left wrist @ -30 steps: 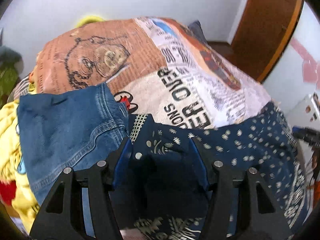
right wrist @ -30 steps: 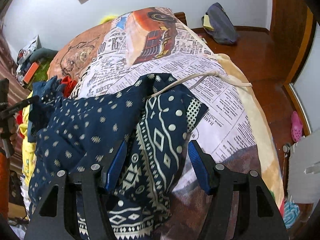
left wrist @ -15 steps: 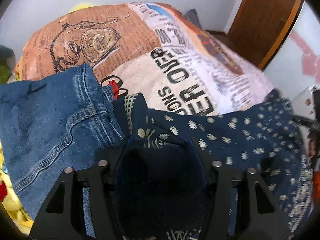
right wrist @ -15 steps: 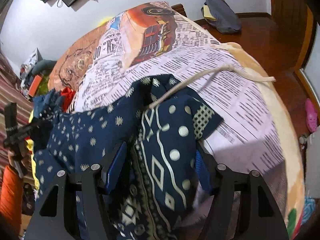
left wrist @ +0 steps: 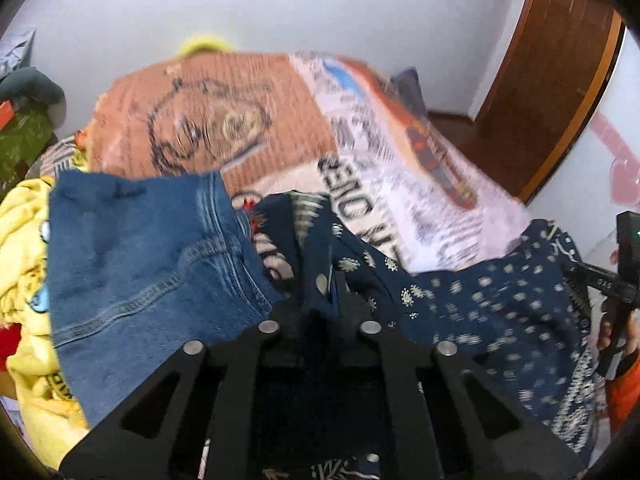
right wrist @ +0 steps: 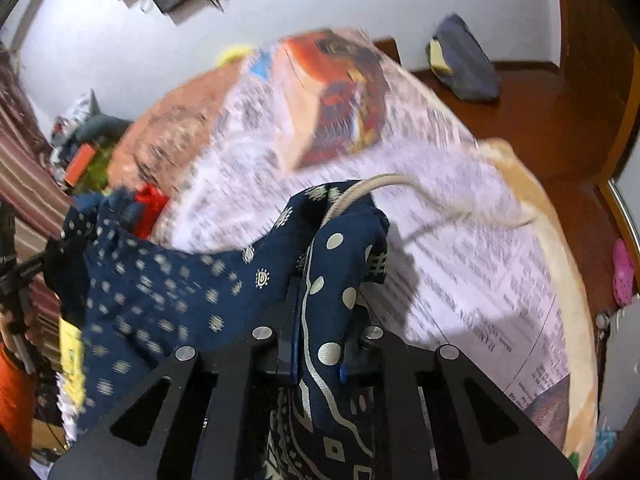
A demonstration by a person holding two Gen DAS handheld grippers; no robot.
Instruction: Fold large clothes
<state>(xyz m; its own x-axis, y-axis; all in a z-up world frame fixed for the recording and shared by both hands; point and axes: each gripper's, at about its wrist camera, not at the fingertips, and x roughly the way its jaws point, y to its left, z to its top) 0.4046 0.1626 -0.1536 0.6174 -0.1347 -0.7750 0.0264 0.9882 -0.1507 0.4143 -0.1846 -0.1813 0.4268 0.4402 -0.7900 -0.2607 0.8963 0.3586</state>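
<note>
**Both grippers clamped on one navy garment over the bed**

One navy patterned garment (left wrist: 480, 312) hangs stretched above the bed (left wrist: 400, 184), gripped at two ends. Left of it, one pair of jeans (left wrist: 140, 264) lies on yellow clothing (left wrist: 24, 248). The left gripper (left wrist: 324, 300), angled downward, pinches the garment's left end. The right gripper (right wrist: 320, 320), likewise tilted, clamps its bunched right end, where one cord (right wrist: 400, 184) trails onto the bed.

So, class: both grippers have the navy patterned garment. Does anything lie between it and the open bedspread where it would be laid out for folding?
Nothing visible does. The left gripper and right gripper are both shut on the navy garment. The bedspread ahead lies open; only the garment's own drawstring trails across it. The jeans sit off to the left.
</note>
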